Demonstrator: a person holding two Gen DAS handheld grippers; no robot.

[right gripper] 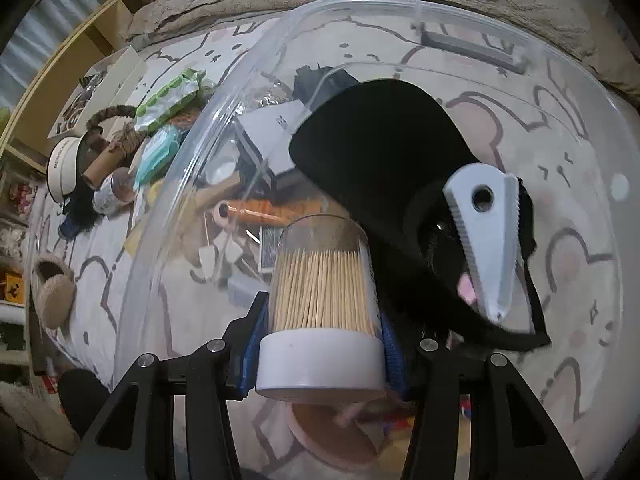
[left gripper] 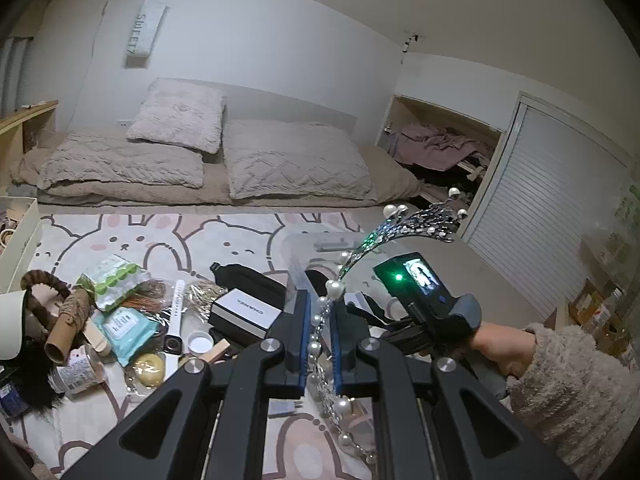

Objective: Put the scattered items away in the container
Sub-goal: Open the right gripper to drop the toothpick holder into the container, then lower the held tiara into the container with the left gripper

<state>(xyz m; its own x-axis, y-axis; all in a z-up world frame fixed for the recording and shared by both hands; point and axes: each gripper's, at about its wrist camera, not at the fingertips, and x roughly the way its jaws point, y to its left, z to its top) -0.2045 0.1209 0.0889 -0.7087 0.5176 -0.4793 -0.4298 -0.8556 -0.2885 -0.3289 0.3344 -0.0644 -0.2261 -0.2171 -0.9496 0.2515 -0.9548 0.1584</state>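
Observation:
My left gripper is shut on a pearl and crystal tiara, which arcs up to the right above the clear plastic container. My right gripper is shut on a clear toothpick jar with a white cap, held over the clear container's inside. In the container lie a black cap and a grey toothed clip. The right gripper's handle with a lit screen shows in the left wrist view.
Scattered items lie on the bunny rug: a green packet, a teal wipes pack, a white watch, a black-and-white box, a cardboard tube. A bed lies behind; a white box stands left.

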